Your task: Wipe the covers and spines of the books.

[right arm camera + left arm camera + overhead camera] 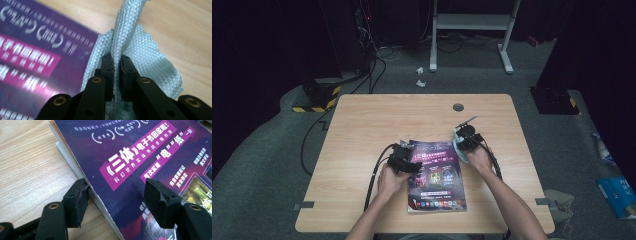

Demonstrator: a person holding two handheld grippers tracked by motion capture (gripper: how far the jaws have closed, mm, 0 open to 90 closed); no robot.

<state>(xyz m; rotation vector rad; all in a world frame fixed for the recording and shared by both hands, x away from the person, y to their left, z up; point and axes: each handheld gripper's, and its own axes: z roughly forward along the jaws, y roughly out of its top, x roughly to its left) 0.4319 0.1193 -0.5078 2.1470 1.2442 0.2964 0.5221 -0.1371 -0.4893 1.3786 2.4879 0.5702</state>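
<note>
Centrally on the wooden table (362, 125) lies a purple-covered book (435, 175), flat, cover up. Left gripper (117, 200): jaws apart, straddling the book's left edge, one pad touching the page edge, the other over the cover. Right gripper (117, 67): jaws clamped together on a fold of pale green quilted cloth (147, 60), held just beside the book's upper right corner.

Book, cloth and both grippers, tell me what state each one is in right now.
Book: closed, flat on the table.
Cloth: bunched, pinched, beside the book's edge.
Left gripper: jaws apart, straddling the book's edge.
Right gripper: clamped on the cloth.
</note>
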